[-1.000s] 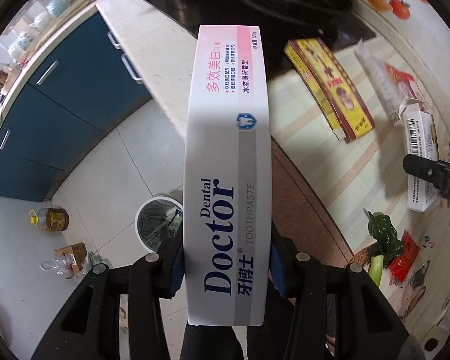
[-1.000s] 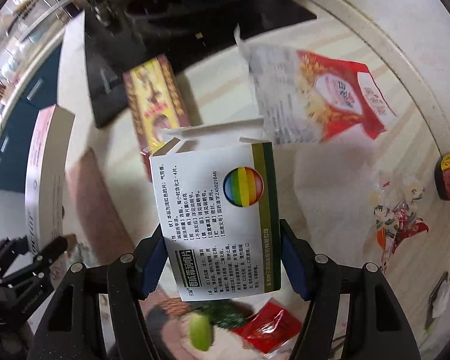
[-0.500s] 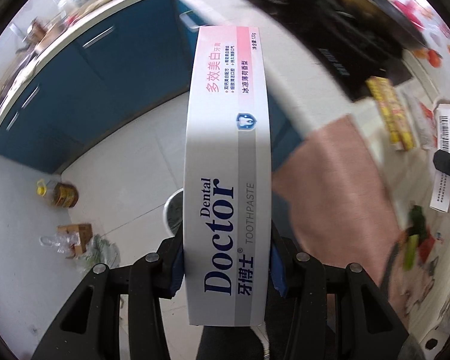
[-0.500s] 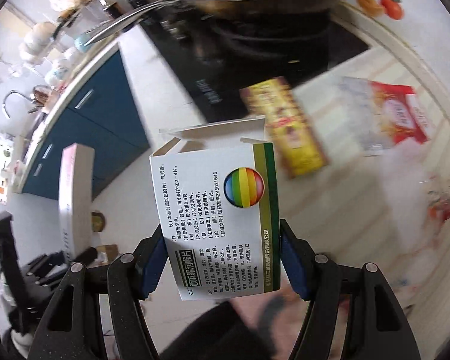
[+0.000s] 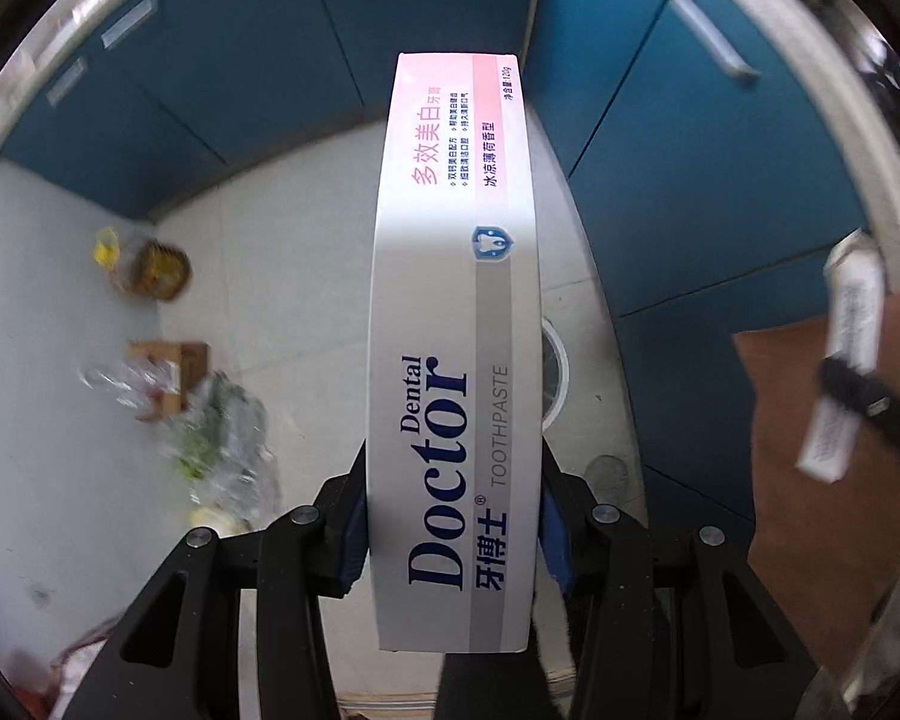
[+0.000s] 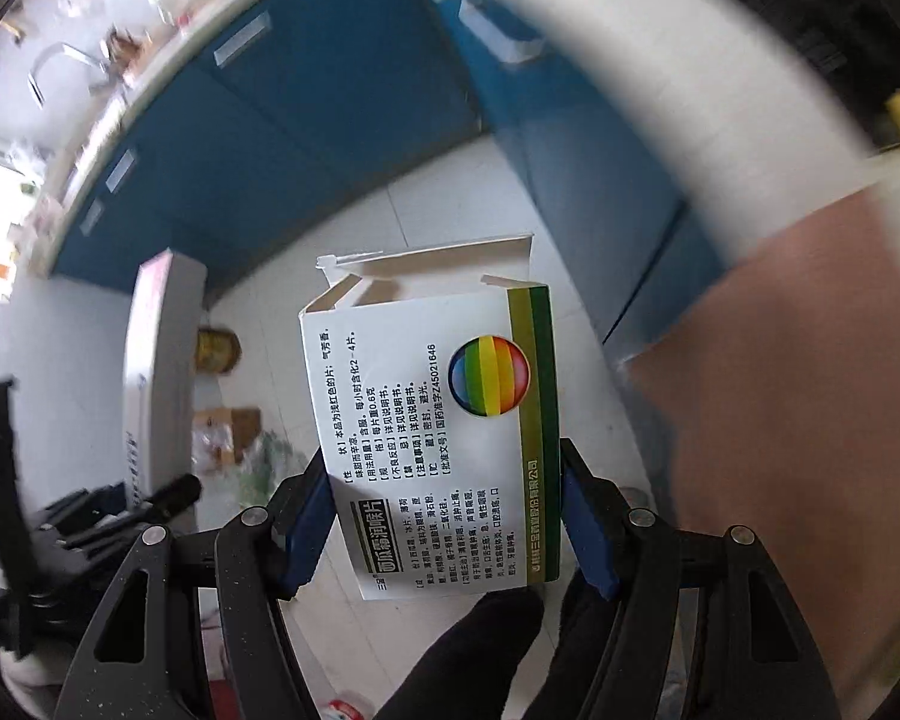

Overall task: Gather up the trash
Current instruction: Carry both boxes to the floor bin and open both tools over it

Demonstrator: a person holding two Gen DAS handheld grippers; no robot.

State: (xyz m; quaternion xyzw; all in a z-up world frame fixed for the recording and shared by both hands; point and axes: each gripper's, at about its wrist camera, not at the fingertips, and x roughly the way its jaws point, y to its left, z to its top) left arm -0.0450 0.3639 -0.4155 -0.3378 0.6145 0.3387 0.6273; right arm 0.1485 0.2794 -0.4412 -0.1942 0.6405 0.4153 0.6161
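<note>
Both grippers point down over the floor (image 5: 306, 252), the left gripper (image 5: 453, 531) clamping a toothpaste box (image 5: 456, 324), the right gripper (image 6: 444, 525) clamping an open-flapped medicine box (image 6: 432, 438).

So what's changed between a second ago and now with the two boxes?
Both grippers swung off the countertop and out over the tiled floor by the blue cabinets. Nothing was picked up or released: the left gripper still clamps the toothpaste box, and the right gripper still clamps the open medicine box.
</note>
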